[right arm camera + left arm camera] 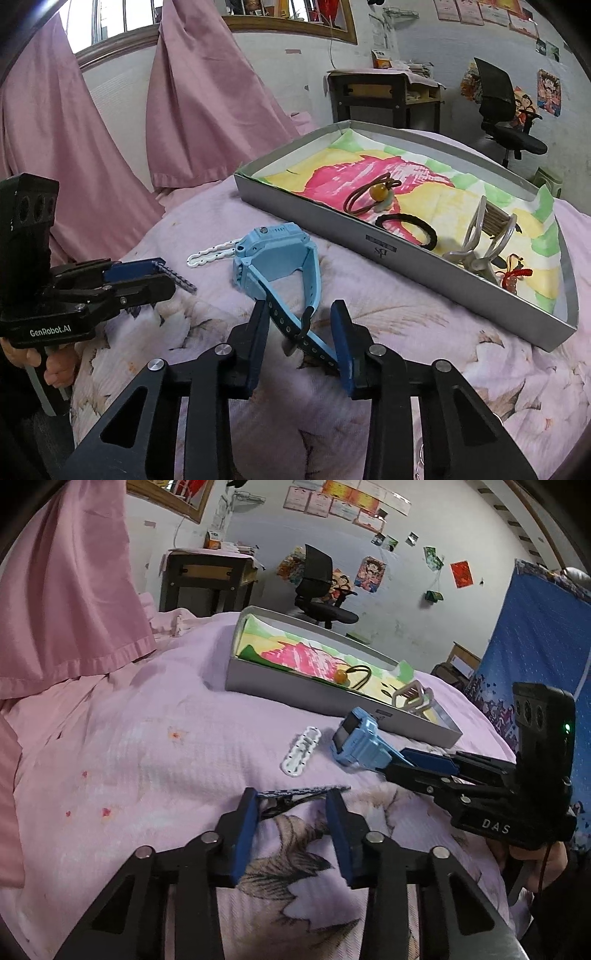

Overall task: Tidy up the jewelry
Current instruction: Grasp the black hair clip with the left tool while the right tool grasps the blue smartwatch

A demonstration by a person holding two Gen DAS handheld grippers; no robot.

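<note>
- Your left gripper (291, 801) has its blue-padded jaws clenched on a slim, dark hair clip (303, 792). The clip is metal with a speckled top bar, it runs crosswise from pad to pad, and one end pokes past the right pad.
- Your right gripper (301, 308) has its jaws grasping the strap of a light blue smartwatch (273, 251). The perforated rubbery band crosses the gap on a slant and touches both pads.
- The watch's boxy plastic case sits on the bed (147, 738), just short of the box's near long wall.
- The bed is covered in a soft, lilac-pink quilted spread printed with large grey-brown flowers.
- One white hair clip (301, 753) lies flat on the spread just beside the watch case. It is scalloped along its edges and dotted with small holes.
- One shallow rectangular box (369, 236) of grey card sits further back on the bed, lined with a sheet (332, 177) printed in pink, yellow and green.
- Four pieces lie in the box, all toward its near long wall:
- one brown cord tie with a round amber bead (378, 192);
- one black braided hair band (406, 227), touching that wall;
- one silvery claw clip (484, 236) with curved prongs;
- one small red knotted charm (515, 275), close to the claw clip, towards the box's right end.
</note>
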